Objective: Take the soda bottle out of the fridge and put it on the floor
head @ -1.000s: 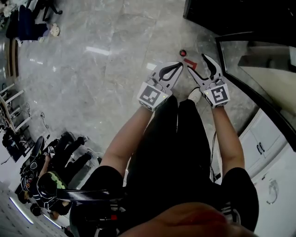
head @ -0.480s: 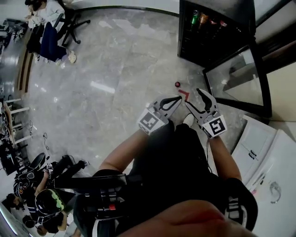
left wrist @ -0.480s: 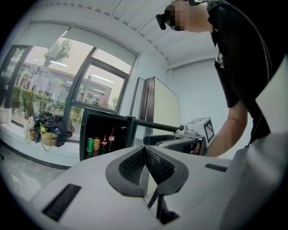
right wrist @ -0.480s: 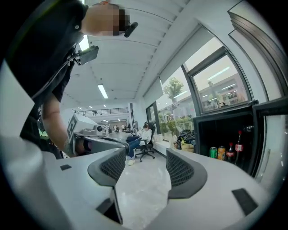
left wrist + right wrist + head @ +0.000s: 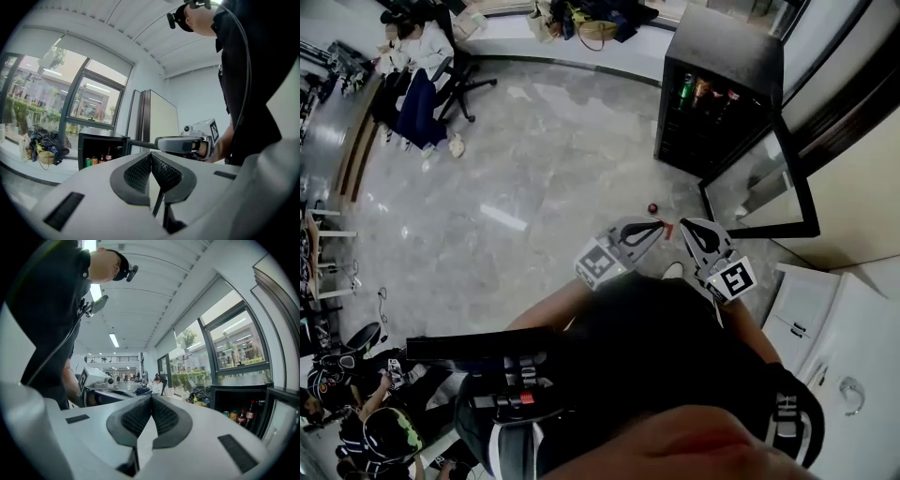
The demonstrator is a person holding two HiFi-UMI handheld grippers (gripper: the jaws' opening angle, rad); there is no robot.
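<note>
A soda bottle (image 5: 652,208) with a red cap stands on the grey marble floor in front of the black fridge (image 5: 722,56), seen from above. Its body is partly hidden behind my left gripper (image 5: 662,228), which is shut and empty just near of it. My right gripper (image 5: 682,228) hangs beside the left one; its jaws are closing and the pads meet with nothing between them. The fridge (image 5: 98,145) stands open with bottles and cans (image 5: 241,416) on its shelf. Each gripper view shows the other gripper (image 5: 185,143) (image 5: 101,380) held level in the air.
The fridge's glass door (image 5: 759,187) stands swung open toward me on the right. White cabinets (image 5: 825,319) line the right edge. A person sits on an office chair (image 5: 417,70) at the far left, and bags (image 5: 591,17) lie by the window.
The head view has pulled up and back, so the fridge has come into view. Both grippers have lifted away from the bottle. The right gripper's jaws have gone from spread to shut.
</note>
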